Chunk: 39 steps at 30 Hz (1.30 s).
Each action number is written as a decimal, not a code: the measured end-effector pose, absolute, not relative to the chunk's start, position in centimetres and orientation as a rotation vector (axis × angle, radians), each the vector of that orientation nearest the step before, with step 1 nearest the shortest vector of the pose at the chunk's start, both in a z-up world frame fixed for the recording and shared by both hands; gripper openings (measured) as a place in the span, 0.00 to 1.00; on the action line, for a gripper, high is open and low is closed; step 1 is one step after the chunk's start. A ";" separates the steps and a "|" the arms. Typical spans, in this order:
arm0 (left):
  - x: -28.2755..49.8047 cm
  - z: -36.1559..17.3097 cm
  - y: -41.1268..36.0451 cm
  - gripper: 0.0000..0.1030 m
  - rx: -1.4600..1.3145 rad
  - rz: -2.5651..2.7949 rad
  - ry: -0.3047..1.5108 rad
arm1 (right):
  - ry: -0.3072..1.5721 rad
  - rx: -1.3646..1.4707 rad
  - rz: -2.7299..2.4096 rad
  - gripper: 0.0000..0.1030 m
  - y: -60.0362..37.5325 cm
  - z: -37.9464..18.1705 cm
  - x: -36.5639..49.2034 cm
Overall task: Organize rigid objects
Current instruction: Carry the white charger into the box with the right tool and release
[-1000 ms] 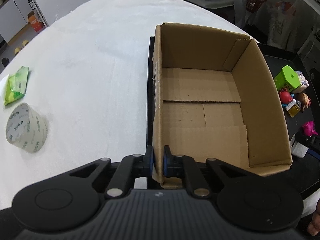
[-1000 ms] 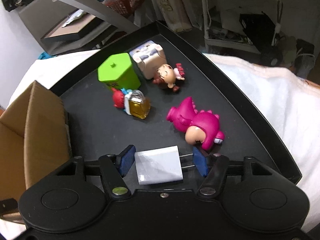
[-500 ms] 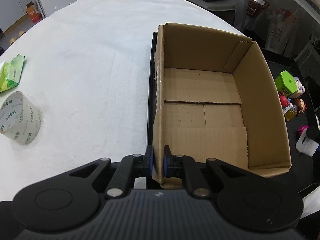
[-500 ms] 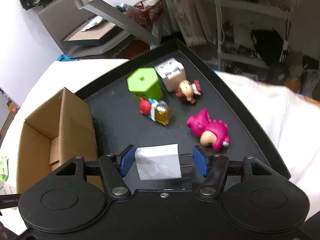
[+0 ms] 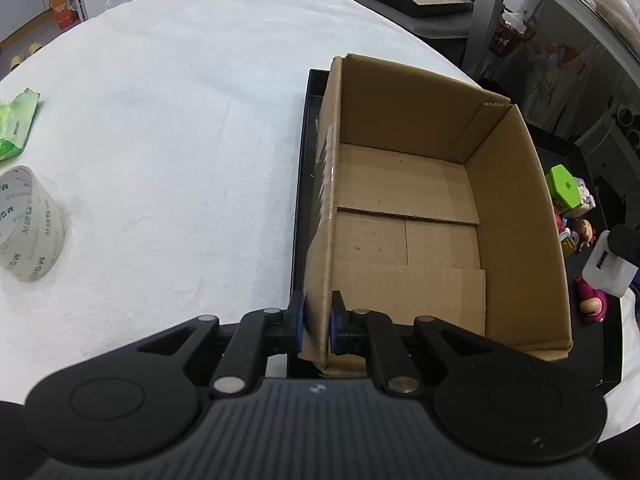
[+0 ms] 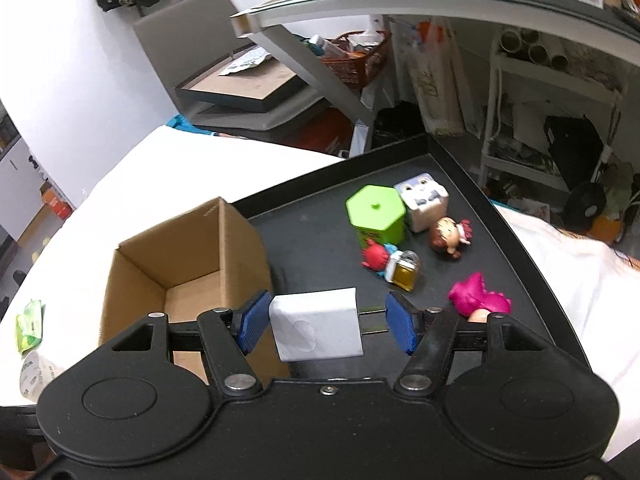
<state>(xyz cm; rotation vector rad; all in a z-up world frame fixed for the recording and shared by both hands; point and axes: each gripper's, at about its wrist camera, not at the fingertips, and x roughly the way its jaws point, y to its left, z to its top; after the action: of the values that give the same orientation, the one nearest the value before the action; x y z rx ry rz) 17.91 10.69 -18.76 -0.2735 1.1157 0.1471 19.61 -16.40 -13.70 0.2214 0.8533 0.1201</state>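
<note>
tabletop (image 5: 200, 120) has a white cloth cover. directly on it: black tray (image 6: 320, 240) on the right side, clear tape roll (image 5: 28, 232) and green packet (image 5: 18, 128) well apart from the tray on the left, near each other. tray carries the cardboard box (image 5: 516, 220) and small toys

A roll of clear tape (image 5: 28, 226) and a green wipes packet (image 5: 16, 126) lie at the frame's left edge on the white-clothed worktop (image 5: 180, 140); a red basket (image 6: 354, 58) sits upper centre.
</note>
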 end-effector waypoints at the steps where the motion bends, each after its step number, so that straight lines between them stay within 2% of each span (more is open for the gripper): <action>1: 17.9 -18.8 10.8 0.11 -0.281 0.140 1.115 | 0.850 0.217 0.127 0.59 -16.1 -13.5 19.6; 15: 17.5 -18.9 11.8 0.13 -0.332 0.067 1.093 | 0.829 0.086 0.180 0.60 -9.5 -11.4 20.0; 23: 17.4 -19.1 12.7 0.18 -0.394 -0.005 1.106 | 0.826 0.015 0.217 0.60 -5.3 -11.1 20.6; 39: 17.2 -19.1 13.2 0.19 -0.421 -0.014 1.103 | 0.816 -0.054 0.260 0.61 -1.1 -11.3 22.5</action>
<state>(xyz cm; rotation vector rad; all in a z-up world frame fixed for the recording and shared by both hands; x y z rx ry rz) 17.20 13.24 -19.15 -0.4214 1.1035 -0.0141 22.52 -1.13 -11.28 -0.0537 0.8157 0.2601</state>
